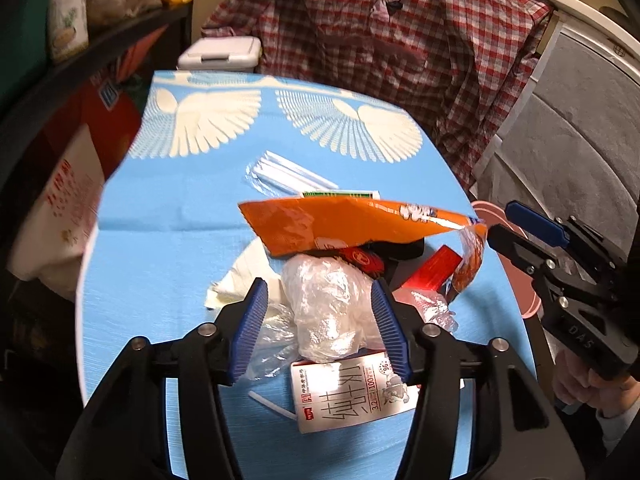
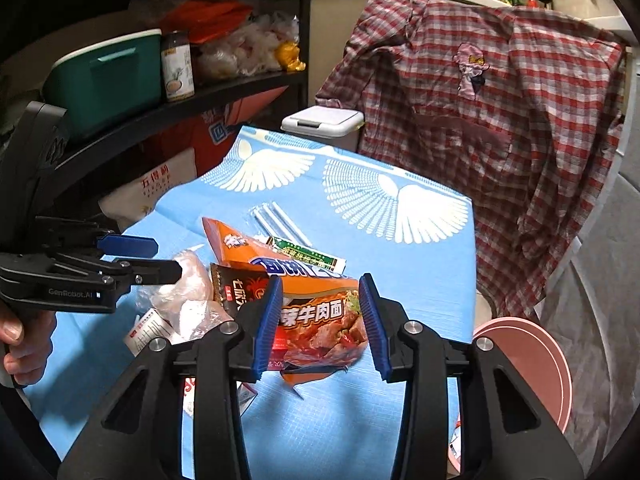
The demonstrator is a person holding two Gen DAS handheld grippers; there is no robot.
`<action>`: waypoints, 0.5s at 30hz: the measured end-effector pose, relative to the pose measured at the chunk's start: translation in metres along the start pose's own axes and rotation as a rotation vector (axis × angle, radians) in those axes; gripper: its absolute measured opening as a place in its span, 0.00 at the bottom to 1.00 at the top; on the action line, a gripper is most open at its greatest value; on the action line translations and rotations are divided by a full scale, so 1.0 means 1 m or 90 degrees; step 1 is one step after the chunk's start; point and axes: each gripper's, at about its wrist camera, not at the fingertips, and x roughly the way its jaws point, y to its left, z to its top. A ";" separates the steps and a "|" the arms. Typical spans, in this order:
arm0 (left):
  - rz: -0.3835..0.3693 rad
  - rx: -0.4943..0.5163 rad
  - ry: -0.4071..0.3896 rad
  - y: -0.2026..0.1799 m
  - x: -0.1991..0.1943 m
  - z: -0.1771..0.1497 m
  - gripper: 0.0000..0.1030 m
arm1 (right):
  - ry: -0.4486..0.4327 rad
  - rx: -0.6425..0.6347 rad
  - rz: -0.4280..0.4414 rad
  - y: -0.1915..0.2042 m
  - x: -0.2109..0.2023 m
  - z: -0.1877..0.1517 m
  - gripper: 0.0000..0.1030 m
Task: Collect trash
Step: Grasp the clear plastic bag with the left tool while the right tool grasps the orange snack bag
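Blue cloth (image 1: 168,208) covers my table. At its 12 o'clock a lidded white bin (image 2: 322,121) shows only its top, contents hidden. At 4 o'clock a pink basin (image 2: 532,360) is cut off by the edge, and I cannot tell what it holds. Mid-table lies the trash: orange noodle wrapper (image 2: 316,300) over a crumpled clear bag (image 1: 328,304) and milk carton (image 1: 352,392), partly buried. My left gripper (image 1: 320,316) gapes around the bag; my right gripper (image 2: 320,320) is spread around the wrapper, not pinching.
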 end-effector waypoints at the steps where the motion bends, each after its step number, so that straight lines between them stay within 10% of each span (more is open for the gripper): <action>1: -0.002 -0.001 0.006 0.000 0.003 -0.001 0.52 | 0.003 0.000 0.000 -0.001 0.003 0.000 0.39; 15: -0.006 0.012 0.047 -0.001 0.021 -0.004 0.40 | -0.012 -0.013 0.066 0.006 0.002 0.005 0.46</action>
